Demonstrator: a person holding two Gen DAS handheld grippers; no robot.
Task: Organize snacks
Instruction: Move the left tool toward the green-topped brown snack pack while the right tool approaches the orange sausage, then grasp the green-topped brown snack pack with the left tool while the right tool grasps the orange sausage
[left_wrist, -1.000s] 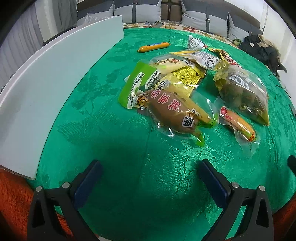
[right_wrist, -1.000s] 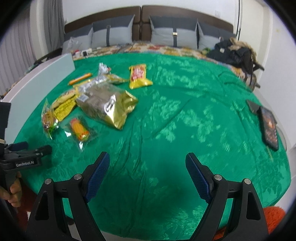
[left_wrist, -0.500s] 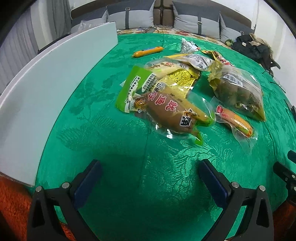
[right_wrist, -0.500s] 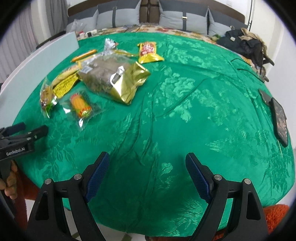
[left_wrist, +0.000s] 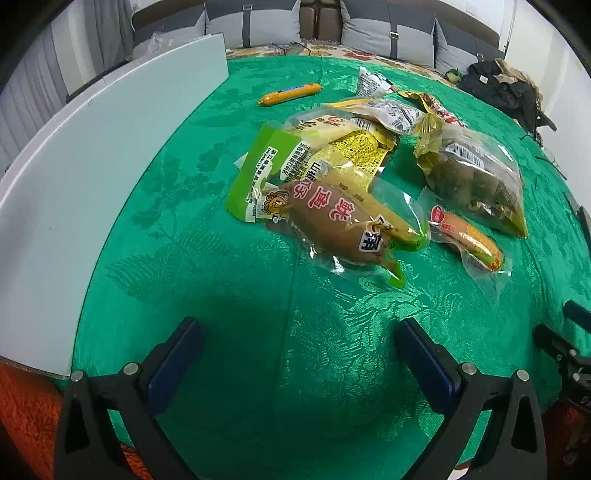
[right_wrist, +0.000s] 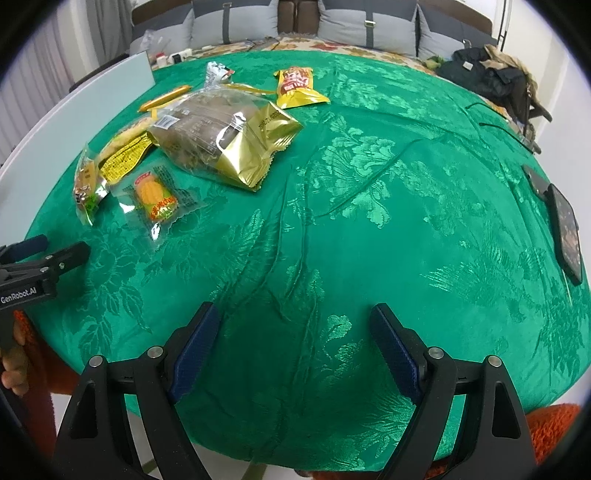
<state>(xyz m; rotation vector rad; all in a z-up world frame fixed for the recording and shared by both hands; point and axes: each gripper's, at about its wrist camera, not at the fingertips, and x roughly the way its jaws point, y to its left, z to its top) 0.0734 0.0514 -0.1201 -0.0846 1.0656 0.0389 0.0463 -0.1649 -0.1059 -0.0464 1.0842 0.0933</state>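
While the snack packets overlap in a heap on the table's left half, lower packets are partly hidden. Left tool and right tool both hang over the near edge, jaws wide apart, holding nothing. Green cloth to the right lies bare up to a phone at the rim.

we see left gripper: black frame, blue ribbed pads, silver screws | right gripper: same build | white "GenRobot.AI" marking on the left gripper's body, seen from right wrist | hand below that marking
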